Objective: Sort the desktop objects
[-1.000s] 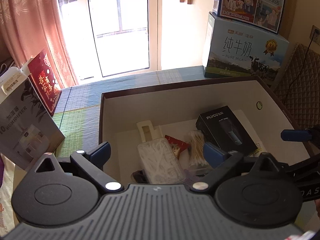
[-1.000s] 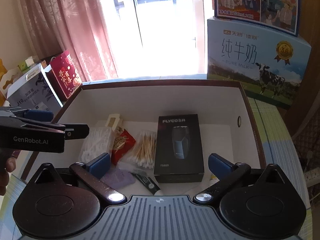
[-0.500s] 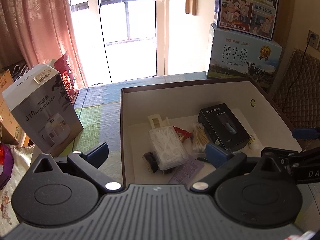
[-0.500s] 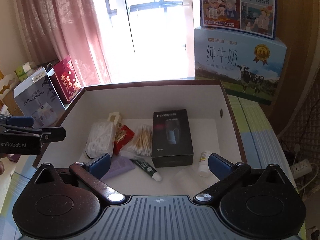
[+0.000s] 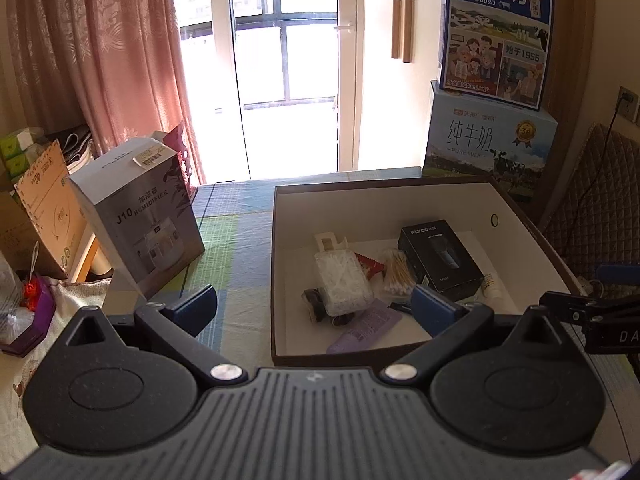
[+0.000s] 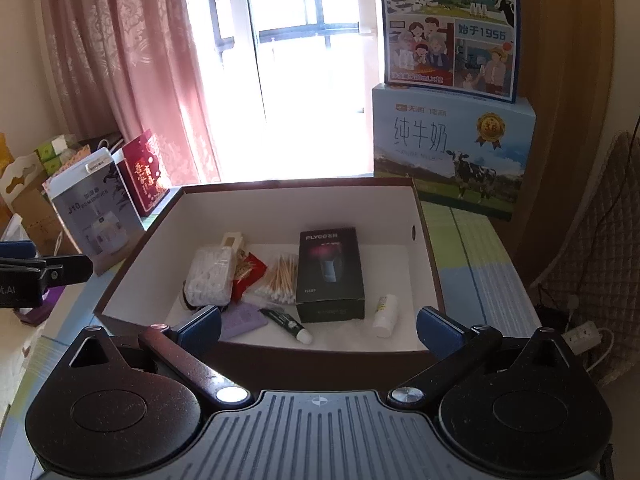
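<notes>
An open brown box with white inner walls point(image 5: 380, 208) point(image 6: 300, 208) stands on a plaid tablecloth point(image 5: 236, 248). It holds a black FLYCO carton point(image 5: 438, 258) point(image 6: 330, 272), a clear plastic case point(image 5: 340, 282) point(image 6: 212, 276), a bag of cotton swabs point(image 5: 396, 276) point(image 6: 280, 276), a red packet point(image 6: 248, 274), a purple sachet point(image 5: 366, 330) point(image 6: 244, 320), a dark tube point(image 6: 286, 322) and a small white bottle point(image 6: 386, 314). My left gripper point(image 5: 316, 308) hovers open and empty at the box's near left corner. My right gripper point(image 6: 319, 330) hangs open and empty over the near rim.
A grey humidifier carton point(image 5: 140, 216) point(image 6: 96, 220) and a red gift box point(image 6: 146, 176) stand left of the box. Stacked milk cartons point(image 5: 490, 152) point(image 6: 452, 152) rise behind it. A quilted chair point(image 5: 588, 208) and a power strip point(image 6: 582, 334) lie to the right.
Both grippers have drawn back and up from the box, so more of the table and room shows. Both stayed open and empty. The items in the box have not moved.
</notes>
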Demonstrator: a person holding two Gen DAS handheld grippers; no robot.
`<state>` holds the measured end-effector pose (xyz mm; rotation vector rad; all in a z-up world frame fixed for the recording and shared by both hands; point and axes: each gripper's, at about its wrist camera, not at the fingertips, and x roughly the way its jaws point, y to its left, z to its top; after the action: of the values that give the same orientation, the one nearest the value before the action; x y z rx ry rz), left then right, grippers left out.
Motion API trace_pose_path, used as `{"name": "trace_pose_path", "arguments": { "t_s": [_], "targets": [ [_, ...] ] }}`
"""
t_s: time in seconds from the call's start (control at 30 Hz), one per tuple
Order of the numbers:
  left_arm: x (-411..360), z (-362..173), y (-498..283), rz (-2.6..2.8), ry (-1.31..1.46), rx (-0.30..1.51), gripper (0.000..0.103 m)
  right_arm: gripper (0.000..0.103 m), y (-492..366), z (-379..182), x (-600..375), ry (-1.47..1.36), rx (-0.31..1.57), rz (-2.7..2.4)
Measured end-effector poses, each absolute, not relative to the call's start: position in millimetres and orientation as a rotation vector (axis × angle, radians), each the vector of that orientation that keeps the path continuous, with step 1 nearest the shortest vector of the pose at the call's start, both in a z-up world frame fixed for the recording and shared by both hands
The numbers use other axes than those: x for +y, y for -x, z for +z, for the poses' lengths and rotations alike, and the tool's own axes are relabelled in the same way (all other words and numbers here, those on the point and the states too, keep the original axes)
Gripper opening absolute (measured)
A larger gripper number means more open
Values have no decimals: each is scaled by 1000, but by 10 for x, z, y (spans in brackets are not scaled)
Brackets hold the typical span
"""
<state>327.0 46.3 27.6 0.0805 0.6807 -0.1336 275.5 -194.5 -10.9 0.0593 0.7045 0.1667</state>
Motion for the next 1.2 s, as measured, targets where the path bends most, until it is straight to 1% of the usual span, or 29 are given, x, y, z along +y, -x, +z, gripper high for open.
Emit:
{"name": "trace_pose_path", "arguments": {
  "t_s": [0.3,0.6,1.2],
  "targets": [
    [445,426,-2766,-98,-45,687,102,101,-2296,74,-1970,-3,665,242],
    [338,551,-2322,-90,-49,681,102,101,-1948,175,-2108,-53,647,240],
    [249,515,-1727,-46,-57,722,102,101,-1437,251,-2298,-42,638,252]
  ]
}}
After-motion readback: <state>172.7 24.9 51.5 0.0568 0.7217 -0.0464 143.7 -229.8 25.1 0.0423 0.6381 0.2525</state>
